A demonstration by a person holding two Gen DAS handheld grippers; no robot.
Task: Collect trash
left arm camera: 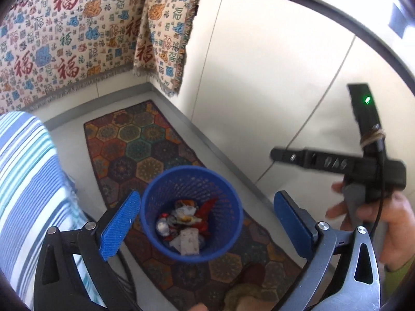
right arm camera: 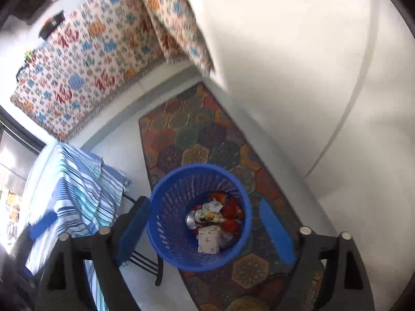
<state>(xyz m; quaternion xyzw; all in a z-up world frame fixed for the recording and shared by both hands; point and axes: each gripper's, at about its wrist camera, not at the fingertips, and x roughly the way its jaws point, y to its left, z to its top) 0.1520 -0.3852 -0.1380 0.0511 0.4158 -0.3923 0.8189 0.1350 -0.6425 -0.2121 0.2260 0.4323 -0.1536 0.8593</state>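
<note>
Pale floor runs along a white wall (left arm camera: 259, 64), with a long patterned rug (left arm camera: 145, 142) laid beside it and a printed cloth (left arm camera: 64, 39) hanging across the far end. On the rug stands a blue mesh bin (left arm camera: 191, 211), upright, its rim open to both cameras. Inside it lies the trash (left arm camera: 185, 226): a crushed can, red and orange wrappers, and a pale carton or paper packet, all settled on the bottom.

Both tools hang above the bin. The left gripper (left arm camera: 207, 223) has its jaws spread wide with nothing between them, the bin showing in the gap. The right gripper (right arm camera: 207, 228) likewise has its jaws spread and empty; its body and the hand (left arm camera: 373, 223) holding it show at the right edge of the left view.

Judging by this, several pieces are already in the bin and neither tool carries anything, so a drop looks finished. No loose litter shows on the visible floor or rug; whether more waits elsewhere cannot be told from these views.

Room is narrow. The wall closes in on the right, a table draped in striped cloth (right arm camera: 72, 181) stands just left of the bin with dark legs near it, and the printed cloth blocks the far end. Straight up and back is the clearest way out.
</note>
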